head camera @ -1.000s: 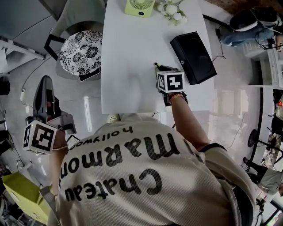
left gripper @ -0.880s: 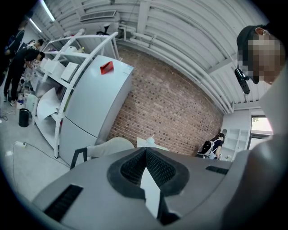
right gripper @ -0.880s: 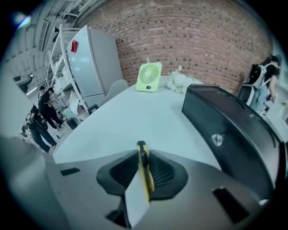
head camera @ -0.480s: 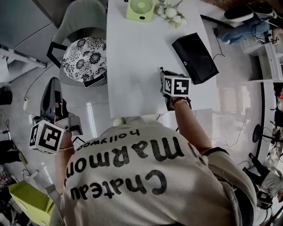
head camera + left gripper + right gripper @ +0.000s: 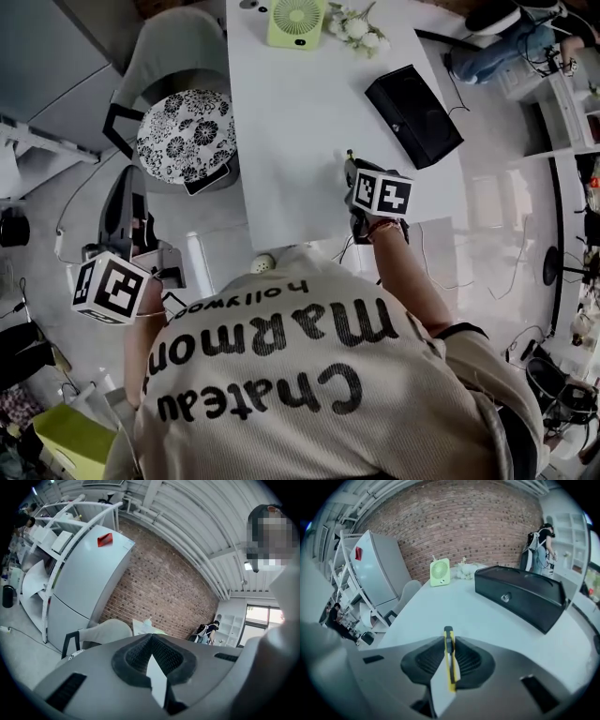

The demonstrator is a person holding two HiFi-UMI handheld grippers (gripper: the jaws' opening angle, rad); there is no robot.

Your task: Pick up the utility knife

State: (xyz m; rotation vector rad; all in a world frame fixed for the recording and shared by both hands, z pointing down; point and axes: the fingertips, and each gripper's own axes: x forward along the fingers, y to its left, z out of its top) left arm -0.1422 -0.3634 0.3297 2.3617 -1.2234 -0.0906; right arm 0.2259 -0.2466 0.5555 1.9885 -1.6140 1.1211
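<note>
The utility knife (image 5: 450,667), slim, yellow and black, stands on edge between the pads of my right gripper (image 5: 448,644). The jaws have just been closing, and they are shut on the knife. In the head view the right gripper (image 5: 352,173) hangs over the near right part of the white table (image 5: 291,112), and the knife's tip (image 5: 349,156) pokes out past the fingers. My left gripper (image 5: 125,183) is off the table to the left, over the floor. In the left gripper view its pads (image 5: 151,637) meet with nothing between them.
A black box (image 5: 412,114) lies on the table just right of the right gripper. A green fan (image 5: 296,21) and white flowers (image 5: 354,26) stand at the far edge. A chair with a floral cushion (image 5: 186,131) stands left of the table. A person (image 5: 539,543) stands in the background.
My right gripper has rolled and drifted a little to the right and toward the table's near edge with the knife in it. The left gripper has hardly moved.
</note>
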